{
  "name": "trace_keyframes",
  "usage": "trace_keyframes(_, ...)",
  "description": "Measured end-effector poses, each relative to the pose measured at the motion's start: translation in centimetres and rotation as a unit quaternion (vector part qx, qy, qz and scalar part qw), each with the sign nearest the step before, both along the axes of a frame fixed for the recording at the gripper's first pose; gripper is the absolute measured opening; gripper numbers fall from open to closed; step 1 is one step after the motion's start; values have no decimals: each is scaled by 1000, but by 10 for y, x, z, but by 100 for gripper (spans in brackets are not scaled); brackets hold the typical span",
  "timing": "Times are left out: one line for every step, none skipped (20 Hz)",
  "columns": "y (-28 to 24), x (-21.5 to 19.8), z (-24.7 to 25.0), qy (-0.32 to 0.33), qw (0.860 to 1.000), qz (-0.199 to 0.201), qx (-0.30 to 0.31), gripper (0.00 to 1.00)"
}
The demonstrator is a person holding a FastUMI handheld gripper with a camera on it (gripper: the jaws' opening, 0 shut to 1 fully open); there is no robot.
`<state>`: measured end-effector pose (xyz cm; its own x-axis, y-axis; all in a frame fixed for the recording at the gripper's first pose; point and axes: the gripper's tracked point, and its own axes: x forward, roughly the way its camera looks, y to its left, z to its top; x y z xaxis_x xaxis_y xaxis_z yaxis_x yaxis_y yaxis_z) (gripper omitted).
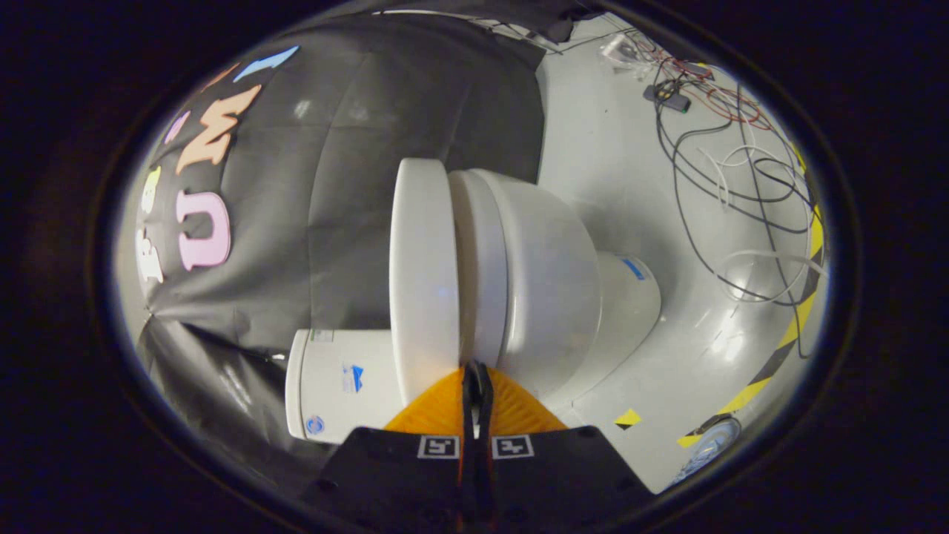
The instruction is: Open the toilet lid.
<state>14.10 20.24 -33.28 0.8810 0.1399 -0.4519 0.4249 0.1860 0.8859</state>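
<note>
The view is rolled on its side, so the white toilet [549, 282] appears turned sideways. Its lid [424, 274] lies close against the seat [478, 267], with a narrow seam between them. The bowl and pedestal [630, 297] stand on the pale floor, and the tank [337, 386] is at the hinge end, beside my fingers. My gripper [477, 368] is shut, its two fingers pressed together with nothing between them. The tips sit right at the seam between lid and seat near the hinge end; I cannot tell whether they touch it.
Black cloth [334, 185] hangs behind the toilet. Loose black, white and red cables [726, 163] sprawl over the pale floor [608, 133] beyond the bowl. Yellow-and-black hazard tape [793, 334] marks the floor's edge, with a round object [712, 439] beside it.
</note>
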Motion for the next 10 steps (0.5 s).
trace_keyframes(-3, 0, -1, 10, 1000, -14, -8, 1)
trace_keyframes(-2, -2, 1, 25, 999, -18, -15, 2)
trace_keyframes(-4, -3, 1, 40, 999, -24, -27, 2)
trace_keyframes(-3, -3, 5, 50, 998, -31, -30, 2)
trace_keyframes(-3, -2, 10, 56, 997, -40, -29, 2)
trace_keyframes(0, -2, 16, 61, 996, -49, -30, 2)
trace_keyframes(0, -1, 21, 64, 996, -54, -36, 2)
trace_keyframes(1, -1, 27, 64, 995, -55, -50, 2)
trace_keyframes(2, 0, 37, 62, 994, -55, -65, 2)
trace_keyframes(3, 2, 49, 57, 994, -53, -82, 1)
